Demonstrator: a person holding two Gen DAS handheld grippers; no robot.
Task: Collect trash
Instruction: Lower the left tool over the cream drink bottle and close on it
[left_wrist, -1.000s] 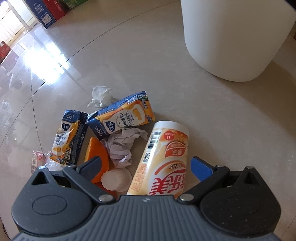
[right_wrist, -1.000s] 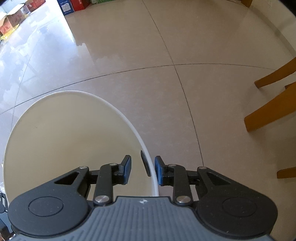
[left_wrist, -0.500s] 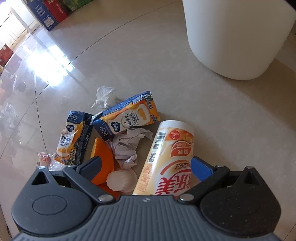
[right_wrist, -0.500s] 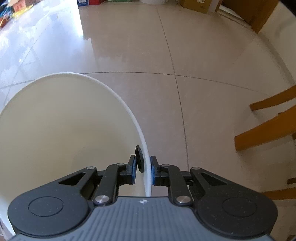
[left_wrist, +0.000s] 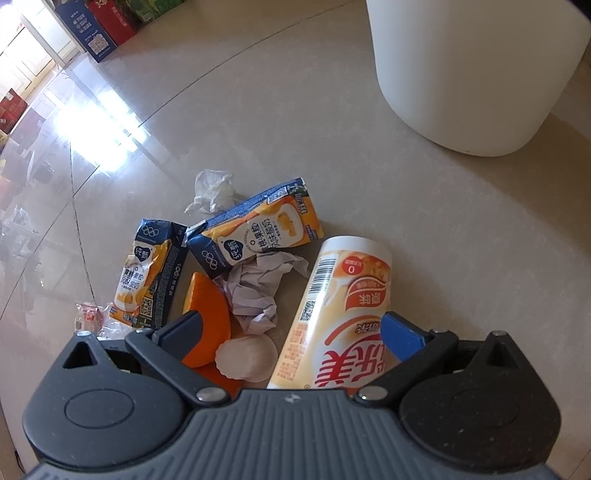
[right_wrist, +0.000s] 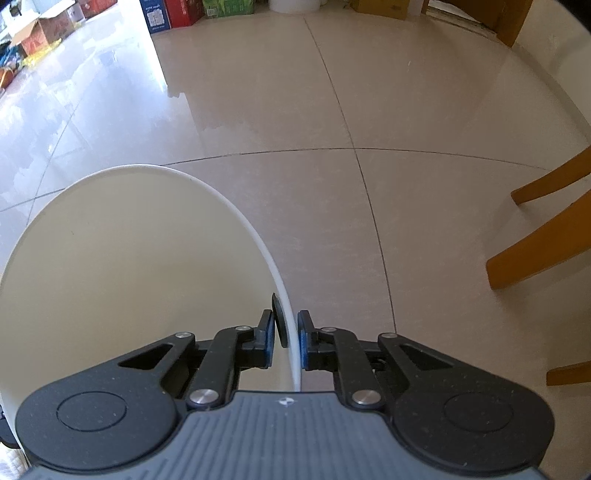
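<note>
A pile of trash lies on the tiled floor in the left wrist view: a yellow drink bottle (left_wrist: 343, 314) on its side, two blue-and-orange cartons (left_wrist: 258, 232) (left_wrist: 147, 273), crumpled paper (left_wrist: 255, 288), an orange peel (left_wrist: 207, 306), a white tissue (left_wrist: 214, 190) and a small white cup-like piece (left_wrist: 245, 356). My left gripper (left_wrist: 290, 325) hangs open just above them, its fingers standing either side of the bottle's lower part and the peel. A white bin (left_wrist: 472, 74) stands at the upper right. My right gripper (right_wrist: 287, 332) is shut on the bin's rim (right_wrist: 258, 236).
A small candy wrapper (left_wrist: 88, 317) lies left of the pile. Coloured boxes (left_wrist: 96, 37) line the far wall. Wooden chair legs (right_wrist: 546, 251) stand to the right of the bin. Open floor lies between the pile and the bin.
My right gripper's jaws have shut on the bin's rim, and the bin looks tipped a little in its view. The left gripper has hardly moved and stays open.
</note>
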